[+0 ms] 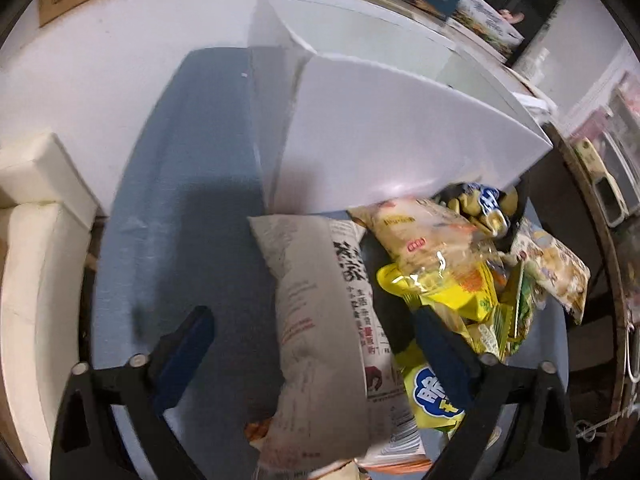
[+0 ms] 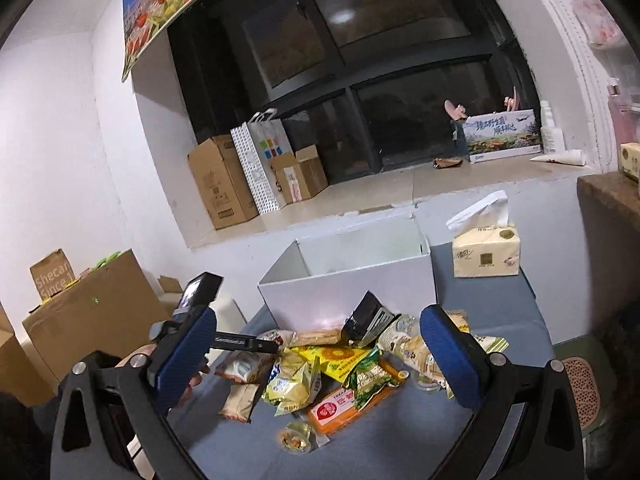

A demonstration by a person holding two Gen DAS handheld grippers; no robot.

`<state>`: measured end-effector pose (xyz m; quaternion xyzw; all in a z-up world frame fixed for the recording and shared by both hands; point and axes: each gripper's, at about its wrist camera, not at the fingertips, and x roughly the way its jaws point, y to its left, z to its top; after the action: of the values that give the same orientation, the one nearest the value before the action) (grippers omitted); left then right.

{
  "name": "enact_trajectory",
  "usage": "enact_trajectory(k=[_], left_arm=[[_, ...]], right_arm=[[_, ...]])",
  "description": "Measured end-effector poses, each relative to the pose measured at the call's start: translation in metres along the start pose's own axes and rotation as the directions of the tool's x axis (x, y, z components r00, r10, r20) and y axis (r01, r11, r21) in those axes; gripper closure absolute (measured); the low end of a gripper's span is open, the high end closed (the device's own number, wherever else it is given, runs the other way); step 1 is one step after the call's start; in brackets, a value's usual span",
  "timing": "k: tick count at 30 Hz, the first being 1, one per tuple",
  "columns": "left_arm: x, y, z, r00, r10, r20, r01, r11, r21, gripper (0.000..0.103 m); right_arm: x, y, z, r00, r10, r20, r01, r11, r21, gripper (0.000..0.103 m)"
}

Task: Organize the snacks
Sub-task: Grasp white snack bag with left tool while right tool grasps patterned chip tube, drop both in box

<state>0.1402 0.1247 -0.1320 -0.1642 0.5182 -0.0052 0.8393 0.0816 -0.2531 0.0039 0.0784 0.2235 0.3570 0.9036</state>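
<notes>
**White pouch lies between left jaws, long axis along the approach**

Left gripper (image 1: 316, 328): jaws wide, holding nothing. The white printed pouch (image 1: 320, 312) lies directly ahead and below, between the two blue pads; one pad sits out over bare blue table (image 1: 192, 168), the other over the yellow packets (image 1: 448, 280). The pouch's long axis runs roughly along the gripper's line of sight, so the jaws already span its short width. No contact can be confirmed.

Right gripper (image 2: 320, 344): jaws also wide and holding nothing, held higher and farther back, looking over the whole snack pile (image 2: 340, 368).

White box (image 2: 352, 276): open, looks empty, stands just beyond the pile and touches its far edge in the left view.

Judgement: the left gripper is nearer; a straight drop and close should take the pouch, then forward to the box.
</notes>
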Motion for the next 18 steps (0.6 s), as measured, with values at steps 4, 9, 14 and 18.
enact_trajectory(k=[4,9,14,18], left_arm=[[-0.003,0.004,-0.007,0.999,-0.045,0.019,0.045,0.999,0.004,0.061],[-0.036,-0.005,-0.022,0.991,-0.054,0.119,0.045,0.996,0.078,0.063],[-0.088,-0.009,-0.043,0.965,-0.082,0.248,0.059,0.993,0.098,0.064],[-0.127,-0.014,-0.065,0.931,-0.119,0.344,0.078,0.988,0.132,0.064]], right_arm=[[0.004,-0.005,-0.004,0.999,-0.023,-0.027,0.024,1.000,0.004,0.000],[0.006,-0.013,-0.006,0.998,-0.043,-0.049,0.043,0.999,0.008,0.000],[0.021,-0.016,-0.008,0.989,-0.102,-0.110,0.091,0.991,-0.095,0.000],[0.051,-0.016,-0.013,0.955,-0.214,-0.207,0.144,0.940,-0.308,0.000]])
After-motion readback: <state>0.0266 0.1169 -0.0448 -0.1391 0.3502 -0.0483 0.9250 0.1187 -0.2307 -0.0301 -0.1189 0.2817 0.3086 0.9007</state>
